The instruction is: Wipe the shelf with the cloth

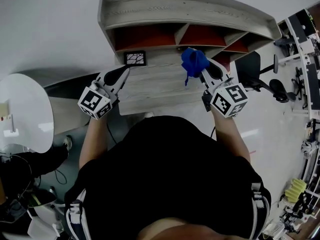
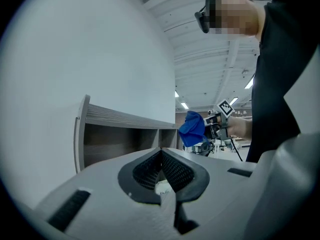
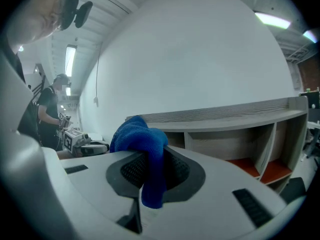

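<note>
The right hand-held gripper [image 1: 206, 73] pinches the seemingly soft, light cloth [image 1: 194, 61] by a bunched fold near the shelf [image 1: 190, 8]; left hand-held gripper [image 1: 123, 74] closed, empty.

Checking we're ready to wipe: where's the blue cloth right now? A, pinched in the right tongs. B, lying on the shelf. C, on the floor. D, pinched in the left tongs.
A: the right gripper view shows the blue cloth draped between the shut right tongs.

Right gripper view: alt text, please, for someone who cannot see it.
The right claw is shut on a blue cloth, which bunches above it and hangs below. Behind stands a grey wooden shelf with red-floored compartments.
</note>
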### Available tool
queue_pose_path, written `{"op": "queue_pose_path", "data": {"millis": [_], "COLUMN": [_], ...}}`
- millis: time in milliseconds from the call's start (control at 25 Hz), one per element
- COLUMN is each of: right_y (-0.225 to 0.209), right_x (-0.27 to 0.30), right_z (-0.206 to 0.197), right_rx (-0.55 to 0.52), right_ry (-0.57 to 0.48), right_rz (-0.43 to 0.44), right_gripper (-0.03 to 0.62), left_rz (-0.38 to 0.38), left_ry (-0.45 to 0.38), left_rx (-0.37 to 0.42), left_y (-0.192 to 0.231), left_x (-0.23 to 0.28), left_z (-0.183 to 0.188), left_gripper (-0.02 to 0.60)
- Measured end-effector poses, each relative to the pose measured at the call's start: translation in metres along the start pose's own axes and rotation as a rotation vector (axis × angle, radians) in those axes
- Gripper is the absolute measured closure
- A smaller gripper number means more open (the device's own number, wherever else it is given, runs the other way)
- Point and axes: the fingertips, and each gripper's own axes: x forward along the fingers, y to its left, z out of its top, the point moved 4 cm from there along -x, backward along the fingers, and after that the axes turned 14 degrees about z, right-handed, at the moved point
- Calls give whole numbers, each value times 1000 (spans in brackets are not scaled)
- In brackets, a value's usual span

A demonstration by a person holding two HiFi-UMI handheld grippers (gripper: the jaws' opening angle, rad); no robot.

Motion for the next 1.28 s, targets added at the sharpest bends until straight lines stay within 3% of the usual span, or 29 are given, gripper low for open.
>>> {"op": "queue_pose_path", "data": {"millis": [760, 1280], "right_y": [10, 1], "right_x": [42, 47], "right_z": [4, 11], "right_rx": [-8, -22], "right_ry": [17, 4], "right_rz": [-15, 28], "right_gripper": [543, 543], "left_rz": [-57, -13], "left_ry": [-1, 9], "left_rx": [-18, 13], "left_y": [31, 27], "left_x": [-2, -1], "left_z": [-6, 3], "left_gripper": [565, 565]}}
